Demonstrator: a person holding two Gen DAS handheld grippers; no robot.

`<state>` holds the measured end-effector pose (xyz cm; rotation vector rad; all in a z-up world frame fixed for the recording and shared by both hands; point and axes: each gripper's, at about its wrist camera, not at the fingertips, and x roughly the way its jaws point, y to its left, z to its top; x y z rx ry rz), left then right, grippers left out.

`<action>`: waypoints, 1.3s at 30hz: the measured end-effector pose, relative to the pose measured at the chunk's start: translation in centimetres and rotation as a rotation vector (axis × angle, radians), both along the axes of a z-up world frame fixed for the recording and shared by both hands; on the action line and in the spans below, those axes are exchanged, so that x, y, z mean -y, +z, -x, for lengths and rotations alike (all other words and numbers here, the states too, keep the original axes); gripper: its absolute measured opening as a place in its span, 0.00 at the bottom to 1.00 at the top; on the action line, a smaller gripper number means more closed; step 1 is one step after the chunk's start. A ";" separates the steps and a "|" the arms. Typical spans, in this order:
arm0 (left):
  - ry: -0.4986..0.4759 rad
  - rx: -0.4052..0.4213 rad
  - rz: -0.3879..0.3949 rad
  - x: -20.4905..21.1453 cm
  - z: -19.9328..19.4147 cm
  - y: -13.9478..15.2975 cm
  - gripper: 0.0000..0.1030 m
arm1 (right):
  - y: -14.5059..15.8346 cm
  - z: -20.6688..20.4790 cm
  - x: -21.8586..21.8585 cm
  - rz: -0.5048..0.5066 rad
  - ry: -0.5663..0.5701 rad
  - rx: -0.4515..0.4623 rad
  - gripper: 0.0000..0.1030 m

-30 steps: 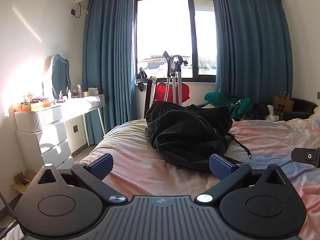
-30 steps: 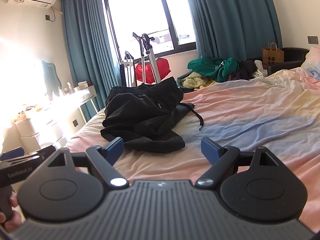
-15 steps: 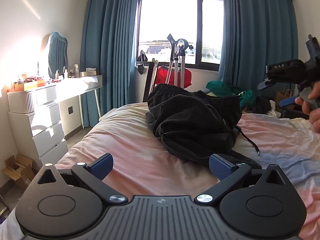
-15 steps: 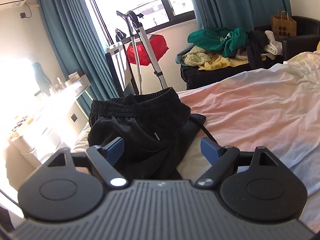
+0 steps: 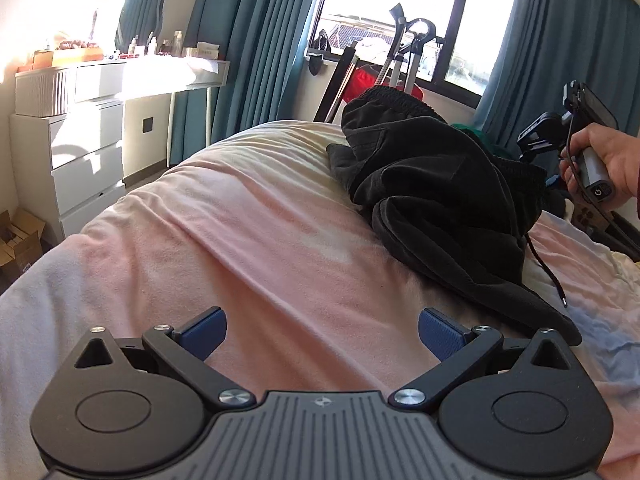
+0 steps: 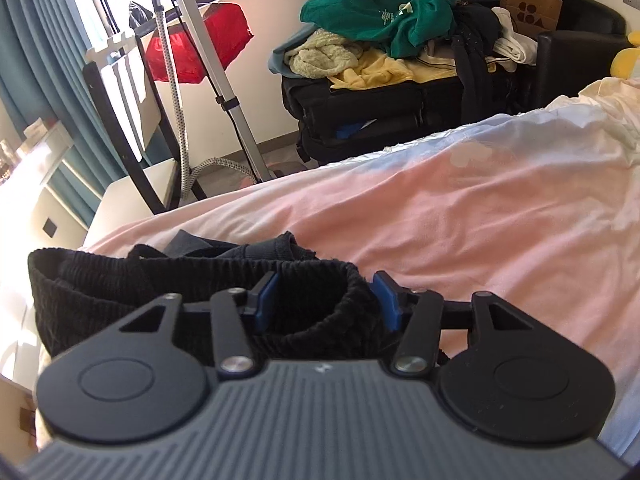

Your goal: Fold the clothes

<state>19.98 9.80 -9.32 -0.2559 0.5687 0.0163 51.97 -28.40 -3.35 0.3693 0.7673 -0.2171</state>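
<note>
Black shorts [image 5: 436,184] heaped in a crumpled mound on the pink bedsheet [image 5: 248,240], ahead and to the right of the left gripper [image 5: 322,330]. Long axis running away from that gripper toward the window, ribbed waistband [image 6: 192,292] at the far end, a dark hem trailing back almost to the right-hand blue pad. Drawstring [image 5: 548,272] dangling off the near right side of the heap onto the sheet. Left gripper spread wide over bare sheet, nothing between its pads. Right gripper [image 6: 326,300] at the waistband end, jaws closing, with a bunched fold of the ribbed band between the blue pads; pads close beside the cloth, whether they press on it cannot be told. In the left view, a hand [image 5: 608,160] holding that gripper's handle just beyond the right side of the heap. Beyond the right gripper, past the bed edge: a steamer pole [image 6: 216,68] with its hose, a red cloth [image 6: 200,44], and a black suitcase [image 6: 384,116] piled with green, yellow and cream clothes. Left of the left gripper, a white chest of drawers [image 5: 80,160] beside the bed.
</note>
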 end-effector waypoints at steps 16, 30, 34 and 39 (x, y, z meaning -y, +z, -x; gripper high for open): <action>0.031 0.035 0.076 -2.3 2.8 2.5 1.00 | 7.1 22.3 -3.1 0.089 0.136 0.318 0.23; -0.079 0.145 -0.139 4.2 10.5 5.0 1.00 | -5.5 42.7 -0.9 -0.230 0.201 0.101 0.07; -0.118 0.127 -0.201 6.0 11.5 4.5 1.00 | -8.3 43.8 2.1 -0.466 0.115 0.129 0.06; -0.196 0.151 -0.323 8.8 12.5 3.4 1.00 | -8.1 44.4 2.6 -0.441 0.105 0.116 0.07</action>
